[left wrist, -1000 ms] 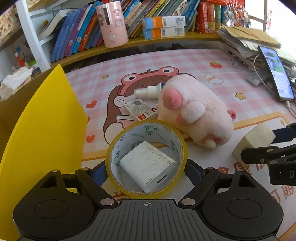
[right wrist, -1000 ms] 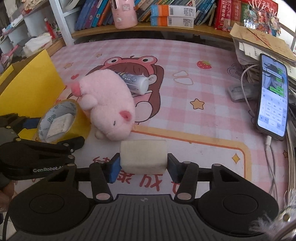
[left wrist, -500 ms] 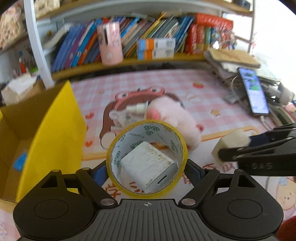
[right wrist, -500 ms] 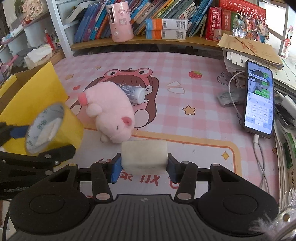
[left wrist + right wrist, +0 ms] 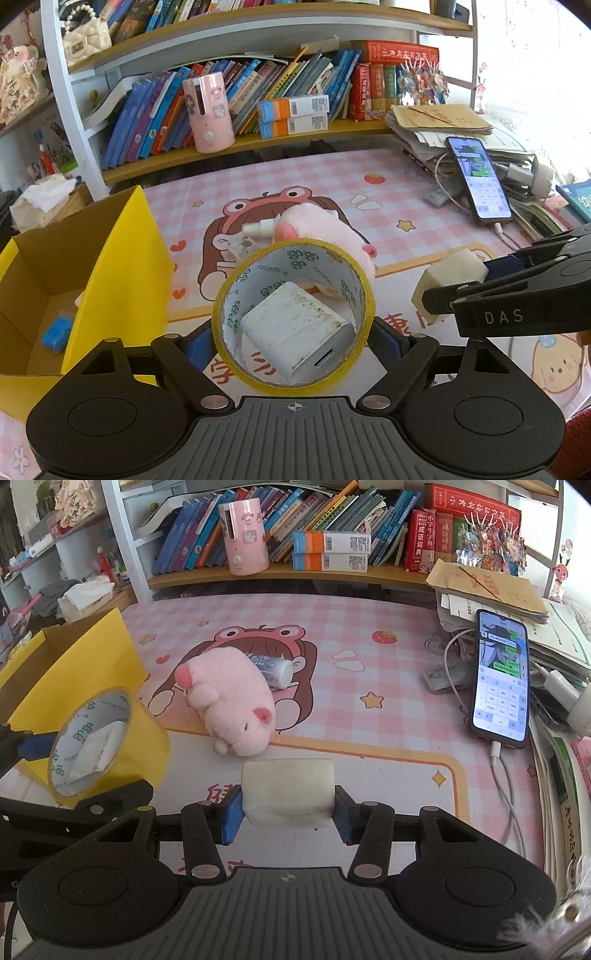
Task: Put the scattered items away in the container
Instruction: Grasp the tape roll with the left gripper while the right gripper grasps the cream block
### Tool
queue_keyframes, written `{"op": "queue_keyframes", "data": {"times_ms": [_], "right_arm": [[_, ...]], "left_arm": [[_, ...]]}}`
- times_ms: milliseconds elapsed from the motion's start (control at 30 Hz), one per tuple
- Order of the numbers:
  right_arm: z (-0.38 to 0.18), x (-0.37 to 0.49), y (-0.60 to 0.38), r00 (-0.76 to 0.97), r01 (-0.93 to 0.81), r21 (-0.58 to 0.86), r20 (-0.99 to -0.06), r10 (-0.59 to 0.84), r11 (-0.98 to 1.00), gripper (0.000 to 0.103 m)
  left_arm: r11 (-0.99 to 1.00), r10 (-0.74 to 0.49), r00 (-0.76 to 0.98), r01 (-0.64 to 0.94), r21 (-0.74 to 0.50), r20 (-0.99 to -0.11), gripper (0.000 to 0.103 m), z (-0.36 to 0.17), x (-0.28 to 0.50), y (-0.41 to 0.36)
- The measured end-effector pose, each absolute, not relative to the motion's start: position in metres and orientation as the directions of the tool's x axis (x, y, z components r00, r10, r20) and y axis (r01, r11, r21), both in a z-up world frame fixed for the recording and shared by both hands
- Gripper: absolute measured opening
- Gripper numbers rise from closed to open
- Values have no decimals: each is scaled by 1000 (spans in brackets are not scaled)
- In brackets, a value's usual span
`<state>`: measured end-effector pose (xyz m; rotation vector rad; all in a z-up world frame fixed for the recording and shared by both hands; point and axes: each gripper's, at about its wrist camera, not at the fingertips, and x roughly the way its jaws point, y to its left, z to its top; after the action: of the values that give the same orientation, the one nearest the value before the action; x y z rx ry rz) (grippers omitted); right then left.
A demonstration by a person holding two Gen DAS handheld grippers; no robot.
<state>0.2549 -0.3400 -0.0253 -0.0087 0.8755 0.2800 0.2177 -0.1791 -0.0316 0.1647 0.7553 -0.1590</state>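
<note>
Yellow tape roll with the white charger sitting inside it is now riding well above the mat, clamped in the left gripper, having lifted off in the last second. The right gripper is rising too, squeezing the white block. The open cardboard box is waiting at nine o'clock, so both loads are looking ready to swing over.

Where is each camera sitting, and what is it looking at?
Left wrist: sits on the left tool, looks along its fingers at the yellow tape roll it grips; the right tool shows.
Right wrist: sits on the right tool, looks at the white block it grips; the left tool shows.
Both see the pink pig, yellow box and phone.
</note>
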Motion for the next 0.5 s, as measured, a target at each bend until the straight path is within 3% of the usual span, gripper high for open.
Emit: {"op": "queue_keyframes", "data": {"times_ms": [200,367,500], "right_arm": [[-27,247,-343,599,-248,103,-765,236,963,47],[-29,243,-351,597,-230,103,-771,224,968,47],[-30,240,-357,594,-220,105,-774,218,970,47]], "left_arm": [[965,-90,640,244,92,-763,86,-54,217,-186],[965,-81,637,242,100,-766,87,-57,215,-190],[957,-26,539,256,134,-842,90,-75,224,-199]]}}
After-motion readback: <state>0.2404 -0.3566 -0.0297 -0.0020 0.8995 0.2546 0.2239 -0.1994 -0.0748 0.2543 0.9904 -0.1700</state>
